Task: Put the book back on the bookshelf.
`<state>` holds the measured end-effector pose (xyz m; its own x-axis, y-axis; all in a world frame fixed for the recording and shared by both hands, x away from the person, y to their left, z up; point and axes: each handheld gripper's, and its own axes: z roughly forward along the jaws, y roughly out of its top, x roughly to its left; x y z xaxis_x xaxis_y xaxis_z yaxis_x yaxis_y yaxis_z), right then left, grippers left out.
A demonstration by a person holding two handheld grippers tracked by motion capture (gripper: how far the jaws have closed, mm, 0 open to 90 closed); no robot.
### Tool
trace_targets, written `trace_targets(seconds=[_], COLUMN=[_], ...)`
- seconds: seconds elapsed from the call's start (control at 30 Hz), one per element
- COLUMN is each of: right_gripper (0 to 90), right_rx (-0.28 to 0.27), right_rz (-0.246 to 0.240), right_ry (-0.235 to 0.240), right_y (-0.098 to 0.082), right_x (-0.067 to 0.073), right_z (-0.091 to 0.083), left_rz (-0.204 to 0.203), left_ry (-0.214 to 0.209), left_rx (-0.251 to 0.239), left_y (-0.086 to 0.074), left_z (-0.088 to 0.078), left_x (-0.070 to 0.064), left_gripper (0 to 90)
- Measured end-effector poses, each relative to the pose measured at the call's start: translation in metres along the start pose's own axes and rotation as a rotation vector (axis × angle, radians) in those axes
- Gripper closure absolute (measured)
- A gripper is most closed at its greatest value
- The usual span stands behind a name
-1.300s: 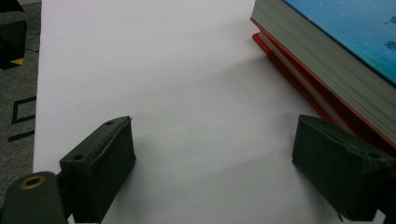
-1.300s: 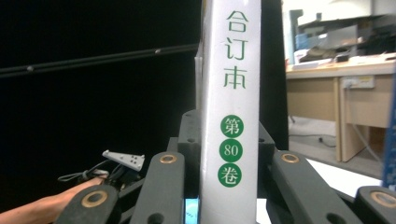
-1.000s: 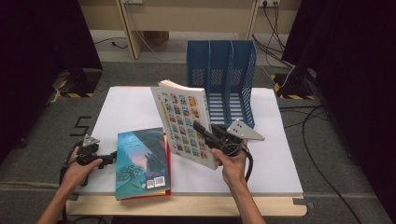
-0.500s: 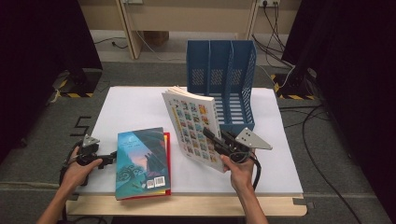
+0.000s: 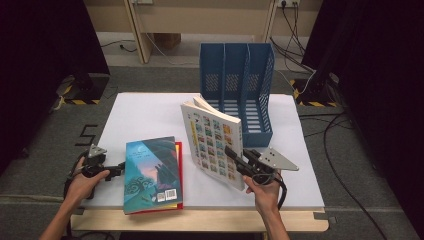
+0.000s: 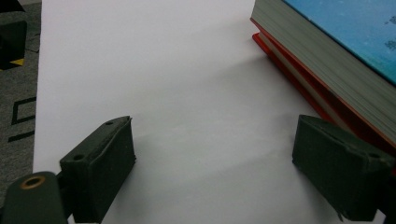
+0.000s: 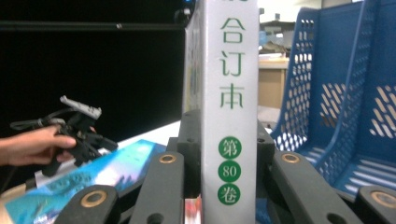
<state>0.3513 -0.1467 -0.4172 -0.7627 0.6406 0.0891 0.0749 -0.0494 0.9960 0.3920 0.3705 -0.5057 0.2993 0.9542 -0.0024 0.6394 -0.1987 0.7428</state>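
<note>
High view puts your right tongs [image 5: 234, 156] clamped on the spine end of the picture-cover book [image 5: 215, 140], which stands lifted and tilted above the tabletop [image 5: 145, 115], just in front of the blue file rack [image 5: 237, 82]. By my reading you are midway: the book is picked up and turned on edge, but it is not yet in any slot of the rack, so lining it up with a compartment and sliding it in is left. The teal book [image 5: 150, 172] on top of a red one [image 5: 179, 165] lies flat near your left tongs [image 5: 117, 167], and likely waits its turn. In the left gripper view those tongs stand wide with nothing between the pads [image 6: 100, 170], resting beside that stack. The held book is a thick bound volume: a white spine [image 7: 231, 93] with green characters and round green marks, a cover tiled with small colourful pictures, and pages that fan a little at the top.
</note>
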Motion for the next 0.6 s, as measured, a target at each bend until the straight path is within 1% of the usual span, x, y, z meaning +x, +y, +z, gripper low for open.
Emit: trace_targets(seconds=[0.03,0.07,0.13,0.23,0.3,0.33,0.47,0.5,0.57,0.6], right_gripper=[74.0,74.0,74.0,74.0,74.0,73.9,73.8,73.8,73.7,73.7], right_rx=[0.007,0.007,0.009,0.015,0.010,0.020,0.021,0.038,0.046,0.052], right_rz=[-0.010,-0.010,-0.003,-0.016,-0.013,-0.023,-0.029,-0.028,-0.031,-0.046], right_ry=[-0.007,-0.007,-0.014,-0.019,-0.022,-0.029,-0.033,-0.040,-0.045,-0.051], right_y=[-0.003,-0.003,-0.007,-0.009,-0.012,-0.013,-0.016,-0.017,-0.017,-0.018], right_x=[0.000,0.000,-0.002,-0.002,-0.002,0.000,0.002,0.004,0.006,0.007], right_z=[-0.005,-0.005,-0.011,-0.017,-0.022,-0.025,-0.030,-0.034,-0.035,-0.037], left_rz=[-0.002,-0.002,-0.002,-0.002,-0.002,-0.001,-0.002,-0.002,-0.002,-0.002], left_ry=[0.000,0.001,0.001,0.000,0.000,0.000,0.001,0.000,0.000,0.000], left_rx=[-0.002,-0.002,-0.002,-0.002,-0.002,0.000,-0.002,-0.002,-0.002,-0.002], left_y=[0.000,0.000,0.000,0.000,0.000,0.000,0.000,0.000,0.000,0.000], left_z=[0.000,0.000,0.000,0.000,0.000,0.000,0.000,0.000,0.000,0.000], left_x=[0.000,0.000,0.000,0.000,0.000,0.000,0.000,0.000,0.000,0.000], left_gripper=[11.9,11.9,11.9,11.9,11.9,11.9,11.9,11.9,11.9,11.9])
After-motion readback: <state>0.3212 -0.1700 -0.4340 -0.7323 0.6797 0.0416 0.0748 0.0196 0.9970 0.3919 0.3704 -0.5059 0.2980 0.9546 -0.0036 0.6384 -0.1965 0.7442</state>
